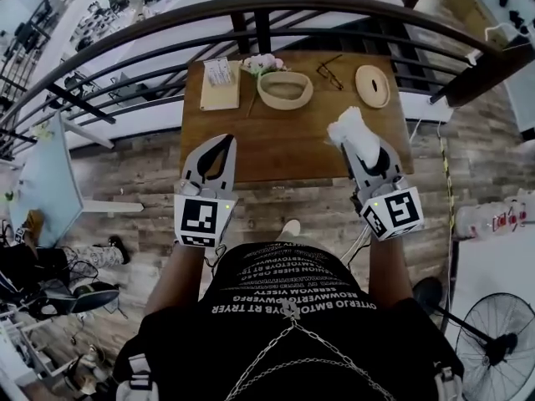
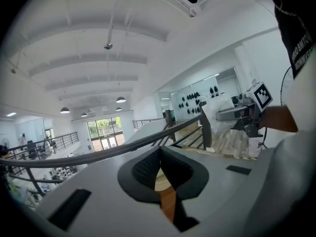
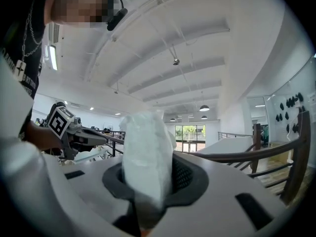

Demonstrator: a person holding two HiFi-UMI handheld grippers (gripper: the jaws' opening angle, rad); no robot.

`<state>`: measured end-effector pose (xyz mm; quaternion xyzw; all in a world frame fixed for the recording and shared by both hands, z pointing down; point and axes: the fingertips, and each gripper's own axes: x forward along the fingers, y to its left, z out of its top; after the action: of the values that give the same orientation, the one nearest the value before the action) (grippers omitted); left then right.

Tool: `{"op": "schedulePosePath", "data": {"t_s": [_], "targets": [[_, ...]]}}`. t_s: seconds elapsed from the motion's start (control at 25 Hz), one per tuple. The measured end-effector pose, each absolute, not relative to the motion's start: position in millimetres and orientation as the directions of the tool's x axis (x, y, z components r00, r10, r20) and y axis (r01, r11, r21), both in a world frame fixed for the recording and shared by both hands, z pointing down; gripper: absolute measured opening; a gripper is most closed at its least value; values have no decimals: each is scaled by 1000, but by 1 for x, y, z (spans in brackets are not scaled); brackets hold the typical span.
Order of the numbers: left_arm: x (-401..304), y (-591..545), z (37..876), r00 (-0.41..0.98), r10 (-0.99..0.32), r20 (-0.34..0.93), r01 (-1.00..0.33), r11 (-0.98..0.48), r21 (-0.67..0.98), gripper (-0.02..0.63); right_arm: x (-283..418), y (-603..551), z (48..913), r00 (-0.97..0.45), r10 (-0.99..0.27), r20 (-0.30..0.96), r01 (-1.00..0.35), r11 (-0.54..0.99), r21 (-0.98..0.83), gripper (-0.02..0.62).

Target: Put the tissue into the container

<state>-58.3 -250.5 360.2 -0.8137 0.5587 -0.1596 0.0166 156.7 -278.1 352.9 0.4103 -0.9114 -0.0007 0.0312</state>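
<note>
Right claw [image 1: 359,149] is pinching the tissue [image 1: 349,129] upright, hovering over the near right part of the tabletop [image 1: 284,149]. Left claw [image 1: 222,140] is hanging closed and empty. Container [image 1: 285,89] is sitting well apart, far-left. Probably best: centring the tissue over its opening before letting go.

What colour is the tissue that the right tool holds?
The tissue is plain white, with no pattern. The right gripper view shows it best.
</note>
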Motion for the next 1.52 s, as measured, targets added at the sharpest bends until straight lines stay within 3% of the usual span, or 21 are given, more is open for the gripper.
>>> {"op": "schedulePosePath", "data": {"t_s": [0.52, 1.52], "targets": [[-64, -261, 358, 254, -937, 238, -930, -304, -205, 25, 160, -298, 351, -701, -712, 41, -711, 702, 29, 115], [-50, -322, 362, 340, -910, 236, -904, -386, -184, 25, 162, -341, 359, -661, -745, 83, -746, 665, 29, 115]]}}
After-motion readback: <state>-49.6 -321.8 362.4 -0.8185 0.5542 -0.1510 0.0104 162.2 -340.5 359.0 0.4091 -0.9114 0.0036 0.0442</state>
